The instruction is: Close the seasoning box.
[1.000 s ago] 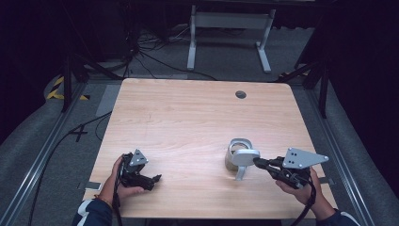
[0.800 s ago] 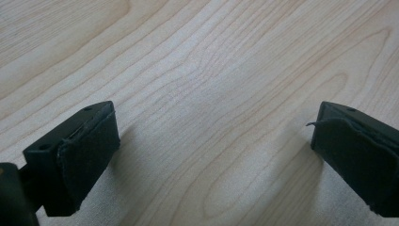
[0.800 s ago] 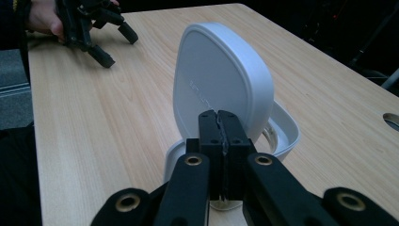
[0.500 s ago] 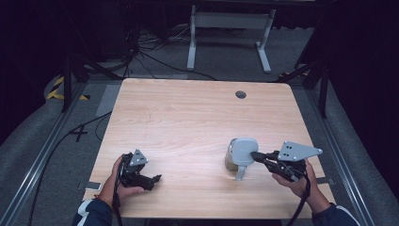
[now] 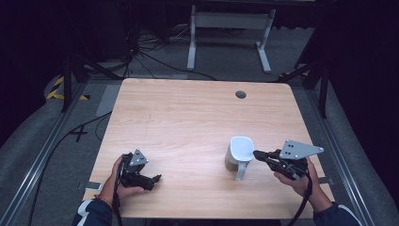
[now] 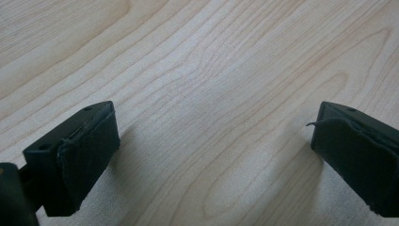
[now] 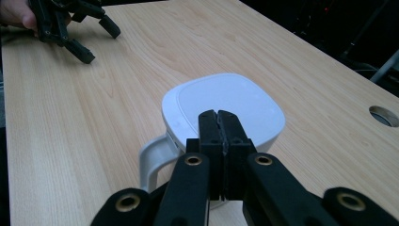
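- Since a second ago the white mug (image 5: 239, 153) has gone from showing its open mouth to showing a flat white face on top, and my right tongs (image 5: 258, 154) have shifted a little beside it.
- My right tongs are pressed together, tips just over the mug's near edge in the right gripper view; I cannot tell if they touch it.
- The mug stands on the bench (image 5: 188, 117), right of centre near my edge, its handle (image 5: 241, 170) pointing toward me.
- My left tongs (image 5: 153, 179) are spread wide over bare wood, low at the near left, well apart from the mug.
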